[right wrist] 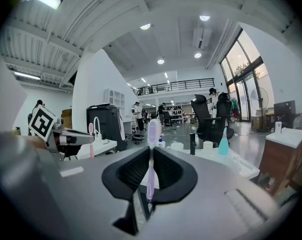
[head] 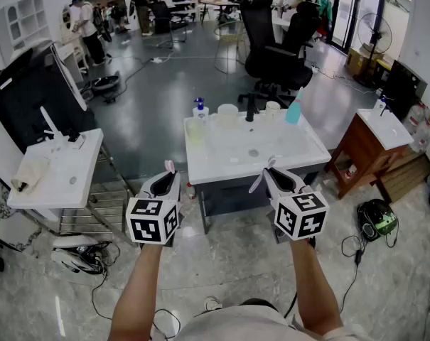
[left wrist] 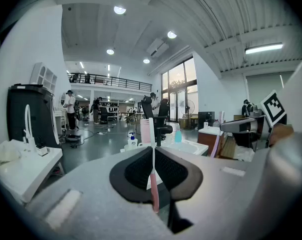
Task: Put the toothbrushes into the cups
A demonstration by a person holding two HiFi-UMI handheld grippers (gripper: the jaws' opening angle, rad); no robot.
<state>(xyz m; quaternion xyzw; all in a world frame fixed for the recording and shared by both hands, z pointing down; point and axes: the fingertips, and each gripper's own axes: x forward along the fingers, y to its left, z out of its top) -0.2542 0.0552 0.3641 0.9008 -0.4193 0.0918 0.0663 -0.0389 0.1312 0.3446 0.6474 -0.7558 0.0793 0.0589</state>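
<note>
My left gripper (head: pixel 166 178) is shut on a pink toothbrush (head: pixel 169 166), which stands upright between the pads (left wrist: pixel 146 131). In the same way my right gripper (head: pixel 275 176) is shut on a lilac toothbrush (right wrist: pixel 153 131), head up. Both grippers hover side by side just short of the front edge of a white washbasin table (head: pixel 222 163). At the table's back stand a pale translucent cup (head: pixel 195 130) and two white cups (head: pixel 227 112) (head: pixel 273 108), either side of a black tap (head: pixel 251 109).
A pump bottle (head: pixel 200 109) and a turquoise bottle (head: pixel 294 110) share the back of the table. Another white basin stand (head: pixel 58 176) is at the left, a wooden cabinet (head: pixel 364 148) at the right. Black office chairs (head: pixel 271 48) stand behind. Cables and a small device (head: pixel 377 219) lie on the floor.
</note>
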